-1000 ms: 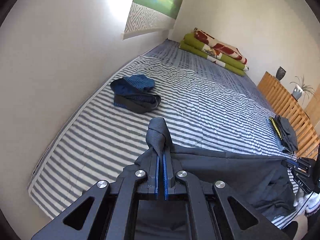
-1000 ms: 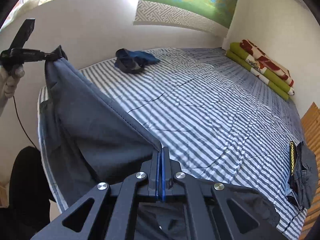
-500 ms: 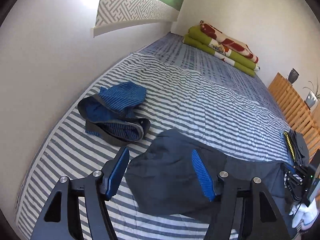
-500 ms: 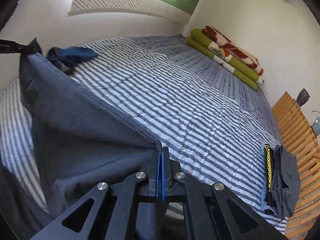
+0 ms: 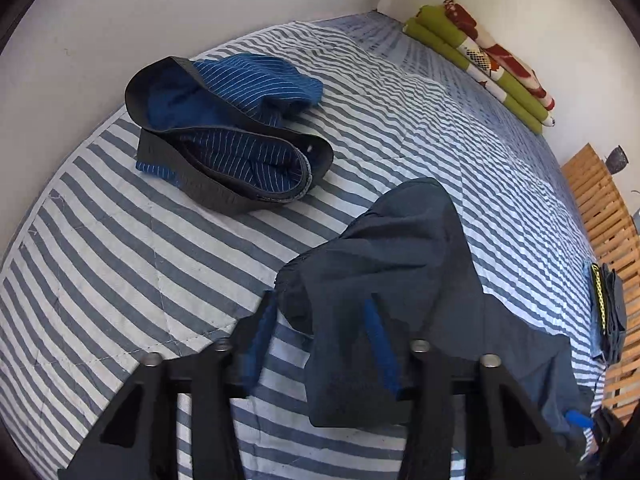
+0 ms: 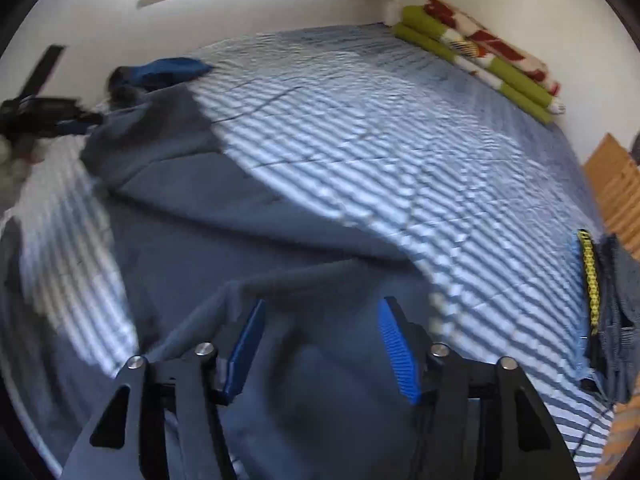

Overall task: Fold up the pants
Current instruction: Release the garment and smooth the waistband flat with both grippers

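Observation:
The dark grey pants (image 5: pixel 400 248) lie spread on the striped bed (image 5: pixel 120 260). One bunched end rises in a fold right in front of my left gripper (image 5: pixel 320 340). Its jaws are closing, with that fold lying loose between the blue pads (image 5: pixel 260 340) and draped over the right finger; the pads do not press on it. In the right wrist view the pants (image 6: pixel 192 220) stretch flat towards the left gripper (image 6: pixel 48 116). My right gripper (image 6: pixel 322 344) hangs just above the cloth. Its jaws are opening and its blue pads (image 6: pixel 400 352) stand apart with cloth under them.
A heap of blue striped garments (image 5: pixel 224 136) lies near the wall at the left. A folded green and red blanket (image 5: pixel 488 60) sits at the far end. A folded dark garment with a yellow strip (image 5: pixel 608 304) rests at the right edge beside wooden slats (image 5: pixel 600 208).
Both grippers were shut on the pants and held them stretched up; the left let go first, then the right. The pants dropped onto the bed and both hands sank towards it.

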Action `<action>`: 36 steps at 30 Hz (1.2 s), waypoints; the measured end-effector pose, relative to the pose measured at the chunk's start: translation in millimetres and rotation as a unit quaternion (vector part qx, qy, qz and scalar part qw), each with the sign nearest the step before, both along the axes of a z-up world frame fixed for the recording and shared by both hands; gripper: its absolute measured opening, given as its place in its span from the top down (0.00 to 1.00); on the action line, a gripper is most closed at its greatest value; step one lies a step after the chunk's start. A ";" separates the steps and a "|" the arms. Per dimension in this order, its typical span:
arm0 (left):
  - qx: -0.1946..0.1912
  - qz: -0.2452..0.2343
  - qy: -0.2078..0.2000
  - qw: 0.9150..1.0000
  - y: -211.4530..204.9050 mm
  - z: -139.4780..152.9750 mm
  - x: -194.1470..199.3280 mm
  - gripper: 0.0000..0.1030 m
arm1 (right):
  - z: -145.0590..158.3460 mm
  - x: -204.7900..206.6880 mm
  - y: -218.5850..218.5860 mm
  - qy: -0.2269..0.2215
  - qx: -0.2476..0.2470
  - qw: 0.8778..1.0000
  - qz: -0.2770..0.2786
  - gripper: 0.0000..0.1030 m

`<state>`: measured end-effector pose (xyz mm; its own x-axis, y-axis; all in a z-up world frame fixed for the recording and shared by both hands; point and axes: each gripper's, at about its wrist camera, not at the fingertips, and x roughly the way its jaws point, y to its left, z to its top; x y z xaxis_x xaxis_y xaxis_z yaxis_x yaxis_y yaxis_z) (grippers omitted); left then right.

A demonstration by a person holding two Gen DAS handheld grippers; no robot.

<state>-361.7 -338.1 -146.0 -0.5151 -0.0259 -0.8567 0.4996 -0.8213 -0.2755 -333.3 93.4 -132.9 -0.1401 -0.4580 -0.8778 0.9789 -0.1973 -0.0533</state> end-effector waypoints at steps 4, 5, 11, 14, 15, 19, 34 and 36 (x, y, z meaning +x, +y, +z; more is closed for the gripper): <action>-0.012 -0.001 0.002 1.000 9.5 7.2 4.2 0.97 | -31.7 44.6 -6.5 -0.013 0.046 0.997 0.053 0.41; -0.024 -0.005 0.003 1.000 11.9 12.9 8.1 0.97 | -38.5 50.6 -8.1 0.001 0.053 0.997 0.058 0.41; -0.059 -0.016 0.015 0.998 20.0 53.4 58.3 0.96 | -42.1 42.4 11.0 0.003 0.067 0.997 0.040 0.96; -0.036 -0.075 0.006 0.997 34.6 53.9 89.1 0.64 | -23.0 25.5 49.0 0.004 0.058 0.998 0.028 0.96; -0.025 -0.084 0.001 0.996 35.1 50.3 98.3 0.44 | -18.7 20.9 62.2 0.007 0.061 0.998 0.026 0.96; -0.029 -0.061 -0.019 0.997 15.8 35.3 116.2 0.42 | -18.4 12.2 105.3 0.005 0.110 0.993 0.053 0.91; -0.119 -0.048 -0.062 0.990 31.0 -13.0 55.4 0.74 | 29.4 -65.4 131.4 -0.030 0.003 0.994 -0.108 0.61; -0.143 -0.005 -0.061 0.988 1.8 5.4 64.0 0.74 | 32.4 -88.6 151.5 -0.024 -0.002 0.989 -0.146 0.61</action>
